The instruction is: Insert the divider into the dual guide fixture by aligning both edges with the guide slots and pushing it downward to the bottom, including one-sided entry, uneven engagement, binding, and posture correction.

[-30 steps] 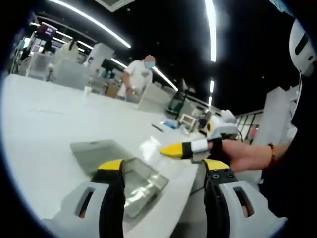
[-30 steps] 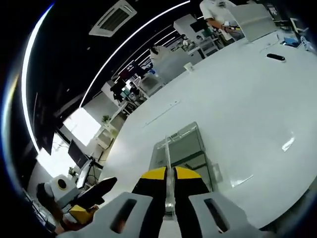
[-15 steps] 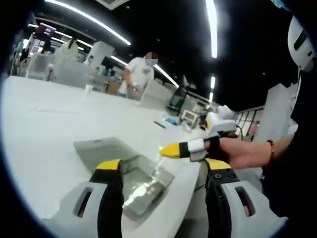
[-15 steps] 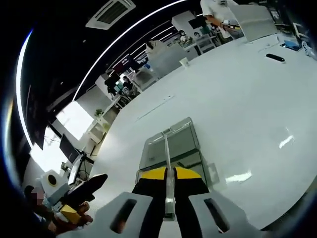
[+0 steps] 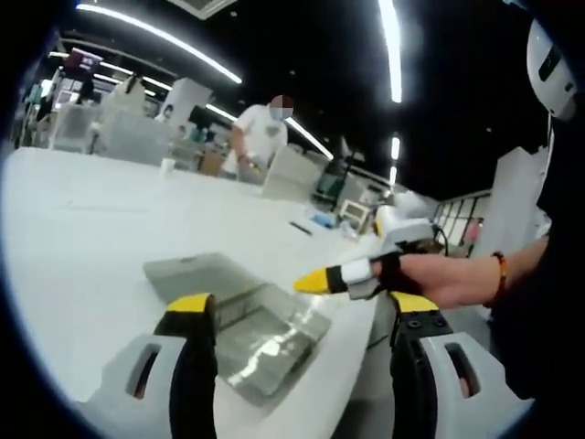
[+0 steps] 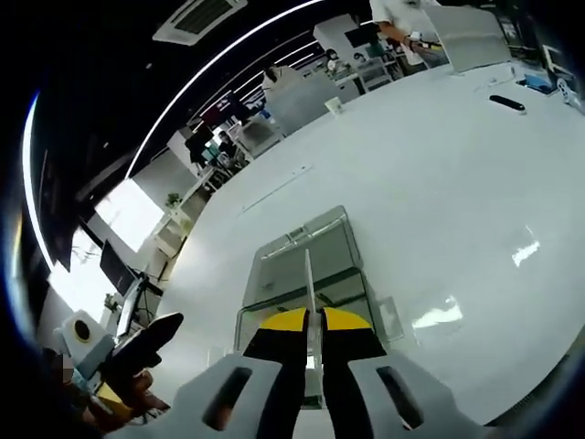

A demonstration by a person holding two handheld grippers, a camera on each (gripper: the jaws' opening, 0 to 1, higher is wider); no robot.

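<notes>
The clear dual guide fixture (image 6: 306, 265) lies on the white table (image 6: 457, 201); in the left gripper view it sits as a shallow clear tray (image 5: 247, 311) close to the table's near edge. My right gripper (image 6: 313, 320) is shut on the thin clear divider (image 6: 309, 274), seen edge-on and reaching over the middle of the fixture. My left gripper (image 5: 302, 306) stands open, with the fixture's near end between its yellow tips. The right gripper (image 5: 343, 274), in a person's hand, enters from the right above the fixture's corner. The left gripper (image 6: 137, 343) shows dark at lower left.
The table's edge (image 5: 356, 338) runs just right of the fixture. A black flat object (image 6: 505, 103) lies far across the table. A small cup (image 5: 167, 167) stands at the back. A person in white (image 5: 260, 137) works at a far bench.
My left jaws have spread wider. The right gripper has carried the divider a little further over the fixture, which now looks larger and closer in the right gripper view.
</notes>
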